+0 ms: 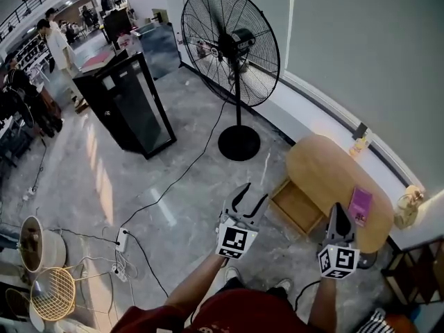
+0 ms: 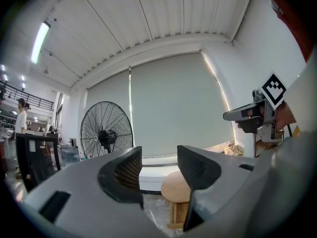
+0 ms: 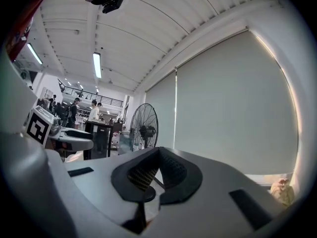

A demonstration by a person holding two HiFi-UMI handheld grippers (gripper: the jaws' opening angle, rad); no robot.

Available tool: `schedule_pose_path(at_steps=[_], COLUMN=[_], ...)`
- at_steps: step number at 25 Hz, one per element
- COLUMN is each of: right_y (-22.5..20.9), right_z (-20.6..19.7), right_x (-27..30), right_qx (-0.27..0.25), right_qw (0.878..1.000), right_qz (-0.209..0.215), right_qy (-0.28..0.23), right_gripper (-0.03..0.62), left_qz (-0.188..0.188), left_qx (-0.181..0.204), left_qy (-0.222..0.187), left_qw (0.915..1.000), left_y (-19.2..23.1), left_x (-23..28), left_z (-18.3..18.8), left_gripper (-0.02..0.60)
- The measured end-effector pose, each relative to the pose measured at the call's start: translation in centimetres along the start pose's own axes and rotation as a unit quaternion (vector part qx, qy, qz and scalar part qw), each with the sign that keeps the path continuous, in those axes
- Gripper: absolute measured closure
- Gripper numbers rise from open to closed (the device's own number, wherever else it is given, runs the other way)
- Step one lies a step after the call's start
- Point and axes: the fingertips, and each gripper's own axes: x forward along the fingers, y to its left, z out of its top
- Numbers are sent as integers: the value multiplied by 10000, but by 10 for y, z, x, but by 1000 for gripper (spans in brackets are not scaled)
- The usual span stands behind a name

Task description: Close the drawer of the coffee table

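A low oval wooden coffee table (image 1: 326, 172) stands by the wall at the right. Its drawer (image 1: 298, 207) is pulled out toward the floor side and looks empty. My left gripper (image 1: 253, 194) hangs in the air just left of the drawer, open with nothing between its fingers. In the left gripper view the table (image 2: 177, 185) and drawer front (image 2: 177, 213) show low between the spread jaws of that gripper (image 2: 159, 157). My right gripper (image 1: 338, 212) is over the table's near end, shut and empty. Its tips meet in the right gripper view (image 3: 158, 155).
A pink flat object (image 1: 360, 205) lies on the tabletop. A big pedestal fan (image 1: 232, 47) stands behind the table, its cable running to a power strip (image 1: 121, 240). A black cabinet (image 1: 128, 103) stands at left; two small round appliances (image 1: 52, 293) sit bottom left. People stand far back.
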Motion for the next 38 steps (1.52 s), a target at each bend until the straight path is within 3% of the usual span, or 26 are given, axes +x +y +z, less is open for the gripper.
schedule_pose_path(at_steps=[13,30,38], right_y=[-76,-106,-104], right_z=[1,-23,-55], right_x=[-16,-26,-19], right_qx=[138,302,373], right_qw=[9998,9995,9987], right_qz=[3,-108,27], right_qy=[-120,25,353], right_gripper=[597,597,597], left_qz=[95,-51,-122], left_qx=[-60,13,-75], left_qy=[-57,-29,257], left_qw=[9999,10000,9996], left_y=[-61,-91,-103], left_x=[34,53,58], left_z=[21,18,-14], left_gripper=[364,364,364])
